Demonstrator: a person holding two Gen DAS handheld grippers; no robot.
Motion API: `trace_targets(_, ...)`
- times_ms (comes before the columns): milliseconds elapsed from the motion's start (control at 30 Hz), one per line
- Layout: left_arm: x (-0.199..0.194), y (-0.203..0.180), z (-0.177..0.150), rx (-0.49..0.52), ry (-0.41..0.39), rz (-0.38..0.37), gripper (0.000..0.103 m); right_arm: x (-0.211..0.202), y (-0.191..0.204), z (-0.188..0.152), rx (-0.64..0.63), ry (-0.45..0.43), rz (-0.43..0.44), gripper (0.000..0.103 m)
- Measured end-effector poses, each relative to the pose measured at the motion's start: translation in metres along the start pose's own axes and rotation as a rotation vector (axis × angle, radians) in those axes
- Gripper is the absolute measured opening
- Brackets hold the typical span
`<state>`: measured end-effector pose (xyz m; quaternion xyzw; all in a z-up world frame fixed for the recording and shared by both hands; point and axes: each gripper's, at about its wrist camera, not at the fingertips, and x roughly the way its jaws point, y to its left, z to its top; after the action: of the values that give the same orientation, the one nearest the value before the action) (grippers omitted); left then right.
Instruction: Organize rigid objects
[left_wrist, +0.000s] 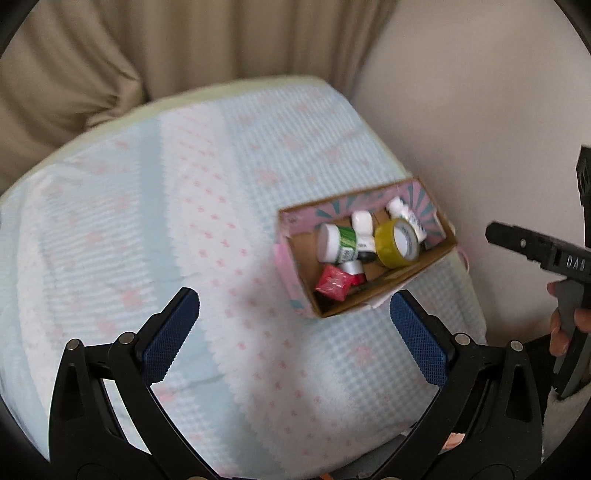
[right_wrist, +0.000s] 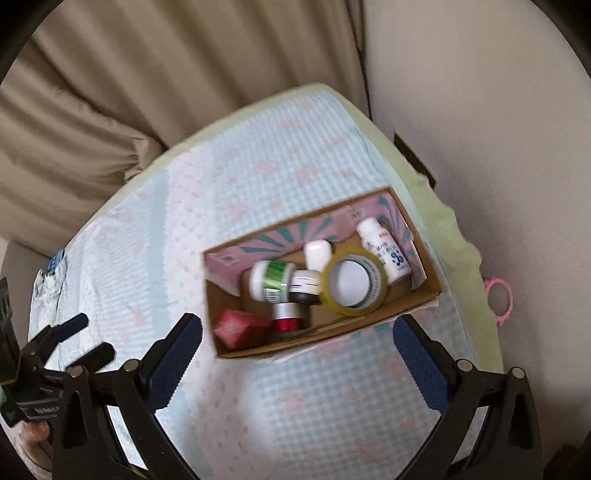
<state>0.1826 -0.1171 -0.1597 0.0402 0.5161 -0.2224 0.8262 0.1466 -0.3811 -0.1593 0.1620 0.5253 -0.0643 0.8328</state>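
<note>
Each gripper, left (left_wrist: 295, 325) and right (right_wrist: 297, 354), has black plastic arms, silver rivets and blue textured pads (left_wrist: 168, 341); one body carries white lettering.

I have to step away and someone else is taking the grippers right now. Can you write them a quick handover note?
Left gripper: open, empty, hovering over the cloth.
Right gripper: open, empty, just short of the box.
Cardboard box sits near the table's right edge and holds the tape roll, green-labelled bottle, white bottle, red packet and small jars.
Done: everything visible is boxed.
Left: nothing loose on the cloth in view.
</note>
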Motion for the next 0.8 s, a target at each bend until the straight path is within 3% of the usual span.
trace_targets(133,-0.074,0.031,-0.015,-0.067,-0.114,0.062,0.103,-0.047,0.051,-0.009,-0.093,-0.060,-0.012,0.103)
trace_targets(333,-0.156,0.072,-0.049,-0.164,-0.257,0.179,0.103,-0.096,0.126,-0.025,-0.220,-0.171,0.000,0.103)
trace_targets(533,-0.204,0.094,-0.082,-0.233,-0.339,0.234,0.103,-0.131,0.186,-0.050,-0.343,-0.257,0.017,0.103)
trace_targets(800,-0.231,0.092,-0.101,-0.223,-0.393,0.267,0.103,-0.150,0.207,-0.078,-0.381,-0.316,-0.007,0.103)
